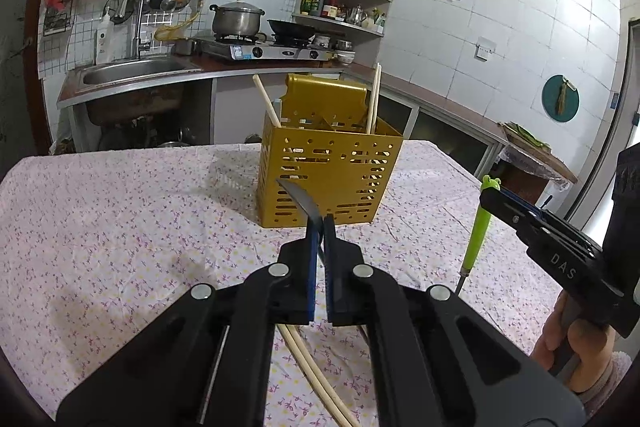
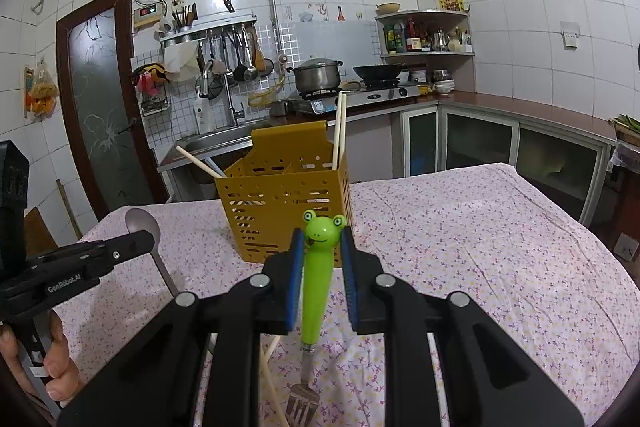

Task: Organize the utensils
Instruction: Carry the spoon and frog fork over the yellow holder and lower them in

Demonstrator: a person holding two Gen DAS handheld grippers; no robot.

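A gold perforated utensil caddy (image 1: 326, 175) stands mid-table, also in the right wrist view (image 2: 280, 207), with several chopsticks (image 1: 374, 99) upright in it. My left gripper (image 1: 319, 227) is shut on a metal spoon (image 1: 300, 199), bowl raised toward the caddy; the right wrist view shows that spoon (image 2: 142, 227) at the left. My right gripper (image 2: 320, 239) is shut on a green frog-handled fork (image 2: 318, 279), tines pointing down near the cloth; it shows in the left wrist view (image 1: 478, 227) too. Two chopsticks (image 1: 316, 375) lie on the cloth under my left gripper.
The table (image 1: 120, 227) wears a floral cloth and ends at the far and right sides. Behind it run a counter with a sink (image 1: 132, 73), a gas stove with a pot (image 1: 236, 21) and wok, and a corner shelf of bottles (image 1: 332, 3).
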